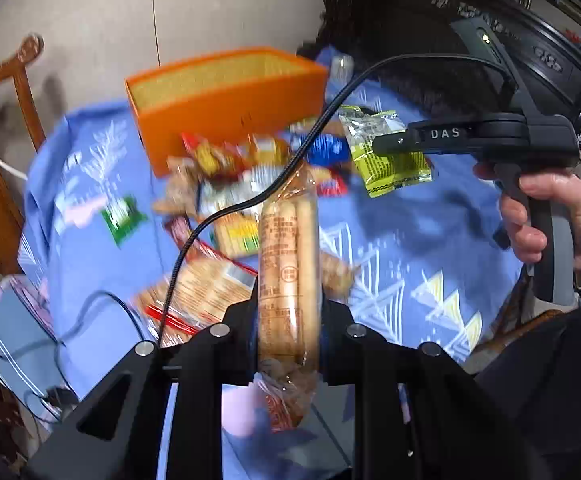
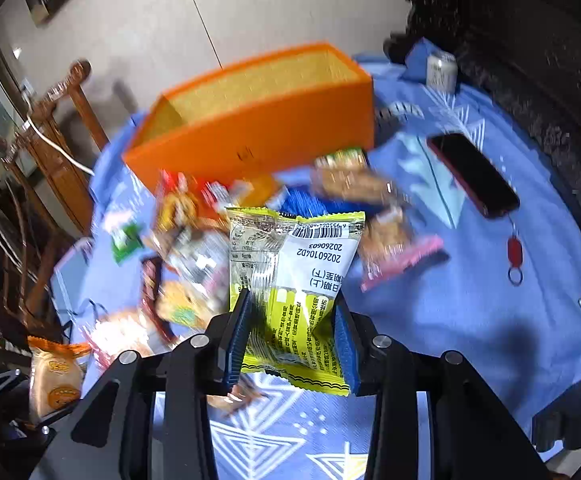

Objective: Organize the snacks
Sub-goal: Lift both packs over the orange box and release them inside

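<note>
Yellow packet – right tool clamped | sausage pack – left tool clamped

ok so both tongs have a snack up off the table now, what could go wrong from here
1. The left tongs grip the long sausage pack near one end, so it could swing or slip out.
2. The black cable crosses in front of that pack and might snag on the way to the orange box.
3. The right tongs crumple the yellow packet, so the contents may get crushed.
</note>
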`<state>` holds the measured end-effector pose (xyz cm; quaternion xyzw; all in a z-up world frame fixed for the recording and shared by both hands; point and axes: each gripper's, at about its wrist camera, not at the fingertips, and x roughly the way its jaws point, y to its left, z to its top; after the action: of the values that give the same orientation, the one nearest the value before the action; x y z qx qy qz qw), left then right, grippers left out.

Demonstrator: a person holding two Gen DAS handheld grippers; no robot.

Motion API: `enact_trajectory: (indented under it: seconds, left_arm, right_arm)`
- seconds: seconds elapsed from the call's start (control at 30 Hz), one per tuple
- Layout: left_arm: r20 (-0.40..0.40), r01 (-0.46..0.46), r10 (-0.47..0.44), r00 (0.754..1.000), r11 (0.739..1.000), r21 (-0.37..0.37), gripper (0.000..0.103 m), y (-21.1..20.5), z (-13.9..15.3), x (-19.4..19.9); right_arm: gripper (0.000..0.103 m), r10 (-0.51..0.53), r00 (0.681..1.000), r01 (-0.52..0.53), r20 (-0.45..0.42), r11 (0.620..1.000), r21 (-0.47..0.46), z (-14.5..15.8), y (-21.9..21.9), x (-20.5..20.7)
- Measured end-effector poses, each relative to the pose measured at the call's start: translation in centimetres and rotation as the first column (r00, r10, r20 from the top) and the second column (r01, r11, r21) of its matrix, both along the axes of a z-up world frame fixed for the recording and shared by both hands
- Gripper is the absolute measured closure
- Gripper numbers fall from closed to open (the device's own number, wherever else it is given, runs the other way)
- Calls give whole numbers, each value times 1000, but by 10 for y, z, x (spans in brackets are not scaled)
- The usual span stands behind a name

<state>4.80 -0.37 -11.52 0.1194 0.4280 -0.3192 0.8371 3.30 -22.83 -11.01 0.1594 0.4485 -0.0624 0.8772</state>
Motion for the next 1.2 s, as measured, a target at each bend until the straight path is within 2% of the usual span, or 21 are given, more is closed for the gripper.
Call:
enact_trajectory:
  seconds: [0.23,0.37,0.5,0.57,0.67,0.87,0.9,0.93,0.97,1.0,1.03,1.13,1.2]
  left_arm:
    - [105,-6,11,994,999,-47,82,-7,53,41]
    - [130,-40,53,990,994,-101,82,-16,81,91]
    - [162,-74,90,983,992,-102,82,-30,98,149]
    - [159,-92,109,981,990,-109,82,-35,104,175]
    - [115,-126,143,983,982,-141,82,-39,108,221]
    - [65,-167,174,983,981,-101,82,-62,91,312]
    - [54,-173,178,982,981,-91,80,-66,86,318]
    - [38,-181,185,982,980,-83,64,-69,80,328]
    - [16,-193,195,981,978,-75,46,-72,75,337]
    - [-10,-224,223,975,973,-60,6,-74,69,348]
    - [-21,-257,256,966,964,-68,4,-73,64,353]
    - [-65,-276,270,961,954,-120,4,-70,56,360]
    - [-65,-277,271,960,954,-117,4,-68,50,353]
  right_arm:
    - [64,14,987,-17,158,1000,21,68,-4,26]
    - [64,29,975,-33,220,999,13,98,-7,62]
    - [64,35,969,-36,244,999,0,116,-12,111]
    - [64,38,969,-37,243,999,-9,120,-18,132]
    - [63,37,971,-30,236,999,-33,122,-30,169]
    - [62,25,984,-17,179,999,-45,102,-49,234]
    - [60,25,985,-17,171,999,-48,98,-50,243]
    - [56,22,987,-12,160,998,-63,92,-50,254]
    - [31,24,990,-11,140,996,-92,86,-49,263]
    - [18,21,992,-5,121,991,-130,80,-48,270]
    - [6,18,993,1,117,988,-156,76,-47,273]
    - [6,25,994,-7,110,987,-161,65,-47,273]
    - [6,20,995,-5,100,989,-148,61,-47,269]
